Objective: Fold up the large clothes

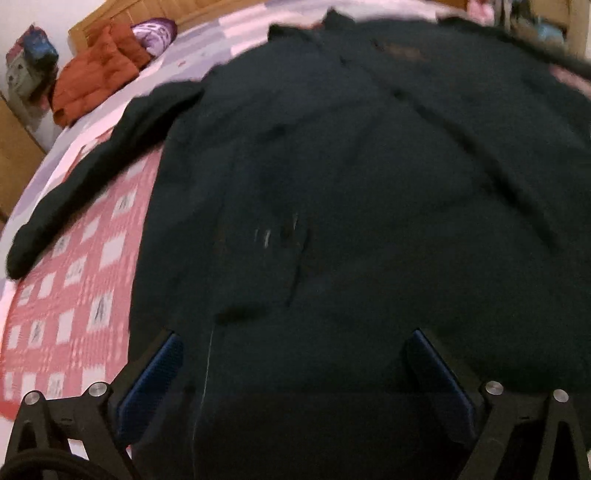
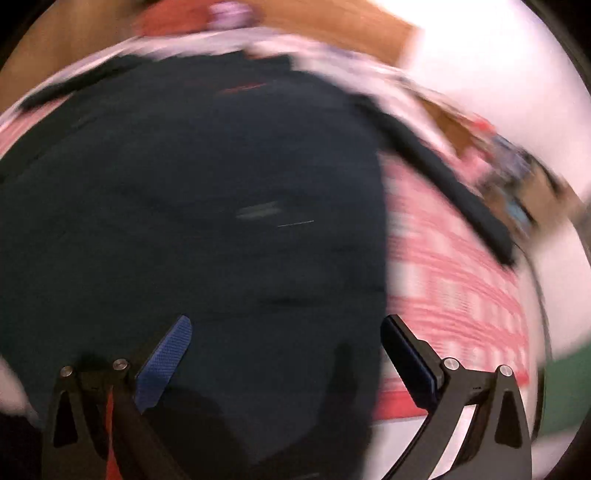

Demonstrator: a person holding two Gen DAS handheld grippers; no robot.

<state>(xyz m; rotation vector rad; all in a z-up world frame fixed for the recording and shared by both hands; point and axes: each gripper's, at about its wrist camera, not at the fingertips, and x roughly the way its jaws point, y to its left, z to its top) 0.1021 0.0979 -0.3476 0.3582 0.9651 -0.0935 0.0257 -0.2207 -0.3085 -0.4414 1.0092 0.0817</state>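
Spread across the bed [image 1: 74, 295] is one big dark garment [image 1: 351, 184], looks like a coat or heavy jacket, lying pretty flat and covering most of the red-and-white checked quilt [image 1: 66, 314]. From the left wrist camera you can see one sleeve [image 1: 92, 173] stretched out to the left over the quilt, well away from the body of the garment at its cuff end. The left gripper [image 1: 295, 369] hangs over the near hem with its jaws wide apart, blue pads [image 1: 151, 380] facing each other, nothing pinched between them, just dark cloth below. Over at the far left there's an orange-red puffy jacket [image 1: 96, 70] bunched up near the wooden headboard [image 1: 147, 11], with something purple [image 1: 155, 29] just beside it. The right wrist view is really smeared with blur, so details are rough, but the same dark garment [image 2: 184, 203] fills the left and middle of it, its other sleeve [image 2: 443, 177] runs off to the right across the checked quilt [image 2: 461, 277]. The right gripper [image 2: 288, 347] is spread wide too, one blue pad [image 2: 166, 362] over the dark cloth and the other finger at the garment's right edge, gripping nothing that I can make out.
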